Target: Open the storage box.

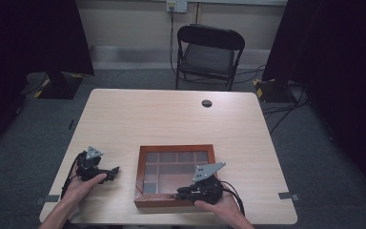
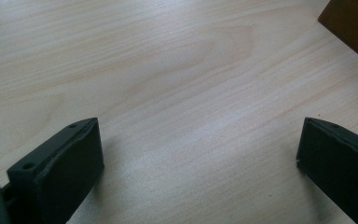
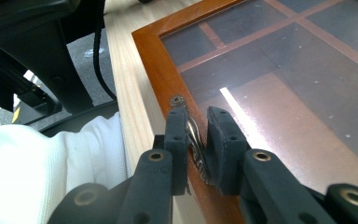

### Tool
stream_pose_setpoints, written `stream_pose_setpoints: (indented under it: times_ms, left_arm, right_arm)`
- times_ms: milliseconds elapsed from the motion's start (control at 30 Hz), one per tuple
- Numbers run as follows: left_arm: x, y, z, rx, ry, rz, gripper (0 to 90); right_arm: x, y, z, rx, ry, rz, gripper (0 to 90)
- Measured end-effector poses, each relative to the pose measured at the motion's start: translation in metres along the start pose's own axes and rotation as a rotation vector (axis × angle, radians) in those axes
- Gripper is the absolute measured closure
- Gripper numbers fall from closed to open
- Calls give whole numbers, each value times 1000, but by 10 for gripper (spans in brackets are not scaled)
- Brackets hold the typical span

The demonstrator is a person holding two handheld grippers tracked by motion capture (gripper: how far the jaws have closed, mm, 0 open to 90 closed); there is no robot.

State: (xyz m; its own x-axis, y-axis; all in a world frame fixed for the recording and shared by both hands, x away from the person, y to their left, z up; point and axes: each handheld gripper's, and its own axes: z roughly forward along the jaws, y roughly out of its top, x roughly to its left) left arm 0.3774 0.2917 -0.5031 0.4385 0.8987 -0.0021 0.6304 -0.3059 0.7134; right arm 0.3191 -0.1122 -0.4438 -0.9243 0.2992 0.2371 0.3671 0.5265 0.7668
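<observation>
From above I see a pale wooden table (image 1: pixel 171 119) with a shallow wooden display box (image 1: pixel 175 174) lying flat near my edge, its reddish-brown frame holding a glass lid over a grid of compartments. My right gripper (image 1: pixel 183 192) sits at the box's near rim, held in my right hand (image 1: pixel 221 204), with its grey plate tilted up over the lid. In the right gripper view, the right gripper (image 3: pixel 196 140) has its jaws drawn in close around a small ornate metal latch (image 3: pixel 192 135) fixed on the frame's edge; the gap between them is narrow and the latch runs down through it, lying against the left pad, though I cannot tell if the other pad presses it. A white sleeve (image 3: pixel 51 158) shows at the left of that view. My left gripper (image 1: pixel 110 171) rests on the table well to the left of the box, in my left hand (image 1: pixel 83 185). In the left gripper view, the left gripper (image 2: pixel 200 144) has its jaws spread wide with only bare tabletop between them, holding nothing, and a corner of the box (image 2: pixel 352 25) shows at the upper right
</observation>
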Motion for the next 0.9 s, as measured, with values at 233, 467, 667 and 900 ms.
stream_pose_setpoints:
  times_ms: [233,467,667,900]
  left_arm:
    - [1,0,0,0,-4,1,0]
    - [0,-1,0,-11,-2,-13,11]
    - [-1,-1,-3,-8,-17,-17,19]
    - [-3,0,-7,-12,-32,-3,163]
  right_arm:
    - [1,2,2,1,6,-30,806]
    - [1,4,2,13,11,-38,813]
    - [1,6,2,30,11,-53,817]
    - [1,11,-4,6,19,-48,818]
